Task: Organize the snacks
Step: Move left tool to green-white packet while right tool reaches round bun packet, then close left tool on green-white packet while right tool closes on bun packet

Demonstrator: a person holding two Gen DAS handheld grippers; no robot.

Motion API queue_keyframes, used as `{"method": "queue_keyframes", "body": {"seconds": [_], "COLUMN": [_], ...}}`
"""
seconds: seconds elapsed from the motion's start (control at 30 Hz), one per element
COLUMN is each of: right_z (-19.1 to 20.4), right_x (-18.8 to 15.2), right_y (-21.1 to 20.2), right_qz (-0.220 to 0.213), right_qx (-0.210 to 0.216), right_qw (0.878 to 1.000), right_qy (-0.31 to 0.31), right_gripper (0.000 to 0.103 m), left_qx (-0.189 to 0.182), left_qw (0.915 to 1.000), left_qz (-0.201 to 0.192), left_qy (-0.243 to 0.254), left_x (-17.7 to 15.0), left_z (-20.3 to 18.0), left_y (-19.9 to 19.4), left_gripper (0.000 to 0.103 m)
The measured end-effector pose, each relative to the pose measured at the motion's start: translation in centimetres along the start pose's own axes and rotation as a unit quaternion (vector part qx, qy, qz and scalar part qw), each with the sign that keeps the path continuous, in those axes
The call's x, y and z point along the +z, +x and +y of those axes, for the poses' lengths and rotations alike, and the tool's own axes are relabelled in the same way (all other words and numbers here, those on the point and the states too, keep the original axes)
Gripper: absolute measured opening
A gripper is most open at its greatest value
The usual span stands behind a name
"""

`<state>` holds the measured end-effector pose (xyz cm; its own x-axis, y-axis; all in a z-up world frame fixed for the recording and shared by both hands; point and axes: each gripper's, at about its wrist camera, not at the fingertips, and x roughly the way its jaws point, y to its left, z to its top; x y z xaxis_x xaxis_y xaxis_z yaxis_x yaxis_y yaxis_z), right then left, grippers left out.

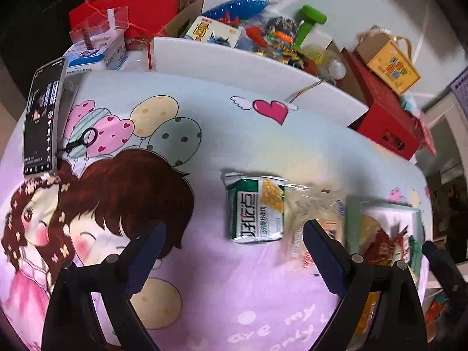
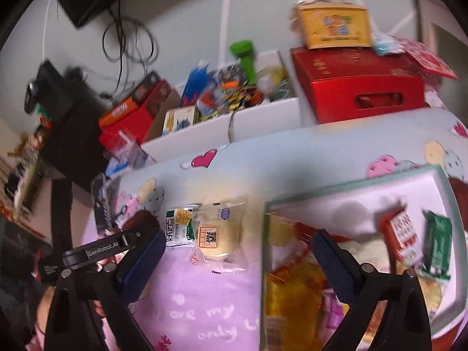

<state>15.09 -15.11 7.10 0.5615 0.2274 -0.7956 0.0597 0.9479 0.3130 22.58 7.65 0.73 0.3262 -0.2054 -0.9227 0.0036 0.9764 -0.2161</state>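
Left gripper: nearest in its own view, jaws wide with nothing between them, hanging over the printed cloth that covers the desk.
Right gripper: jaws wide and empty too, one finger over the cloth and the other over the tray; the view is motion-blurred.
Green cracker pack: lies flat on the cloth just ahead of the left gripper, outside the tray.
Clear-wrapped bun: touching the cracker pack on its tray side, overlapping its edge, also on the cloth and not in the tray.
Tray: a pale, green-rimmed tray right of the two loose snacks; it already holds a red sachet, a green sachet, and a yellow-orange bag, with more wrappers that blur makes hard to tell apart.
Progress: by my judgement well along, since most snacks sit in the tray and only the cracker pack and the bun are left outside it.
Left to do: probably pick those two up and set them in the tray, where bare floor shows at the far side.
Phone: lies at the far left edge of the cloth, screen lit.
White bin: beyond the cloth, full of toys, with a red box and a yellow carry box beside it; none looks like part of the job.
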Motion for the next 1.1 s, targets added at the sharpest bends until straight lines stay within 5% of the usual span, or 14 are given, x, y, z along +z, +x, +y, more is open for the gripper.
{"method": "queue_keyframes", "body": {"seconds": [0.2,0.5,0.87,0.97,1.1], "right_z": [2.5,5.2,5.1,5.0,5.6], "right_x": [-0.3,-1.1,-1.8,-1.8,-2.2], "right_y": [4.5,9.1,12.5,12.3,11.9], "right_qz": [0.061,0.101,0.123,0.12,0.114], "right_qx": [-0.005,-0.036,-0.05,-0.044,-0.051], "right_qw": [0.997,0.988,0.984,0.985,0.984], "right_qy": [-0.047,-0.111,-0.118,-0.116,-0.131], "right_gripper": [0.082,0.08,0.069,0.058,0.056], "left_qx": [-0.015,0.002,0.013,0.013,0.014], "left_qw": [0.9994,0.9969,0.996,0.9963,0.9973], "left_qz": [0.031,0.068,0.075,0.071,0.065], "left_qy": [0.01,0.038,0.047,0.047,0.03], "left_x": [1.5,1.8,1.6,1.5,1.3], "left_z": [-0.7,-2.3,-2.4,-2.4,-1.7], "left_y": [1.8,5.1,7.0,6.9,6.4], "left_gripper": [0.094,0.082,0.057,0.055,0.052]}}
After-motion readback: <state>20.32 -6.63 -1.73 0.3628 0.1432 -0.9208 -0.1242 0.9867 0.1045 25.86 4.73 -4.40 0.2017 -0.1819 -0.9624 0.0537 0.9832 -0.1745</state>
